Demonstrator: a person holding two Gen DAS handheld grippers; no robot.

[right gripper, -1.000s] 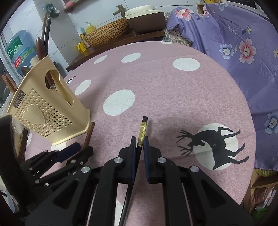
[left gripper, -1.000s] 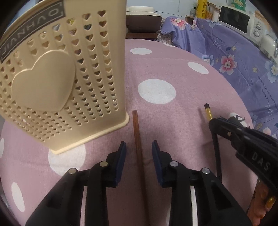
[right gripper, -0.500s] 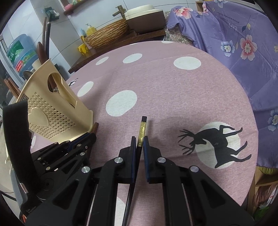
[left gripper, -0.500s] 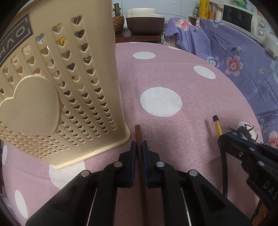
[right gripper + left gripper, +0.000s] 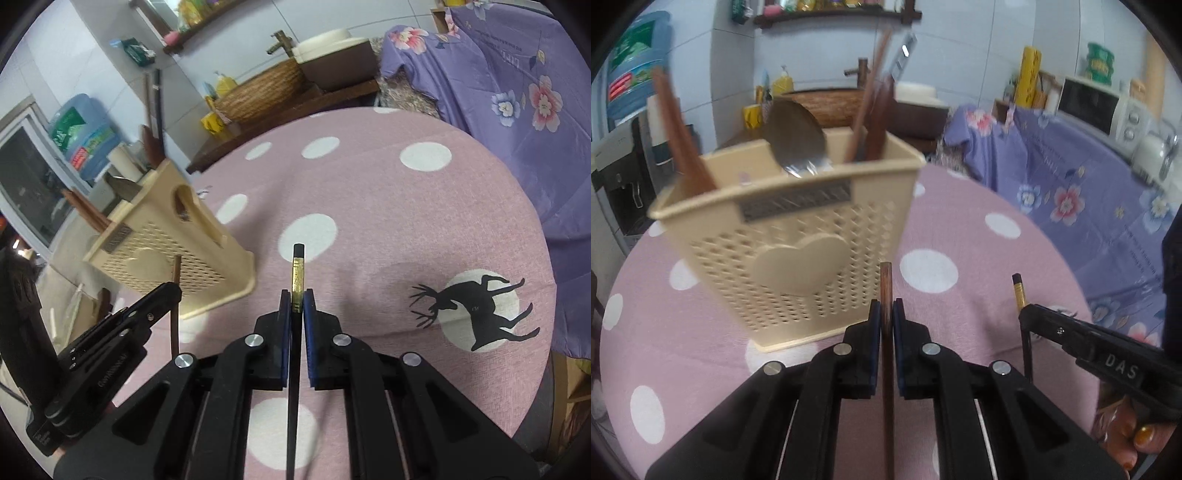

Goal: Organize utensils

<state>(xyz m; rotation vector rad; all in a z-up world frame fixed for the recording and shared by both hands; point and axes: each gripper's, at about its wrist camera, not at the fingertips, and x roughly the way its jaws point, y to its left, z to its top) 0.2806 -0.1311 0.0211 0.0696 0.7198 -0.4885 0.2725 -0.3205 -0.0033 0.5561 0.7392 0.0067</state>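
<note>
Here the round bench under its pink polka-dot cloth (image 5: 369,206) lies bare right of the beige perforated plastic utensil basket (image 5: 798,258). The left gripper (image 5: 886,314) clamps a brown wooden chopstick (image 5: 886,288) beside the basket; the right gripper (image 5: 296,306) pinches a black gold-banded chopstick (image 5: 297,269).

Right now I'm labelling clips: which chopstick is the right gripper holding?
On the pink polka-dot tablecloth, right of the beige perforated plastic utensil caddy, the right gripper clamps a black chopstick. Its gold band sets it apart from the plain brown wooden chopstick in the left gripper.

Brown chopstick (image 5: 886,291), black chopstick (image 5: 297,273), both clamped
</note>
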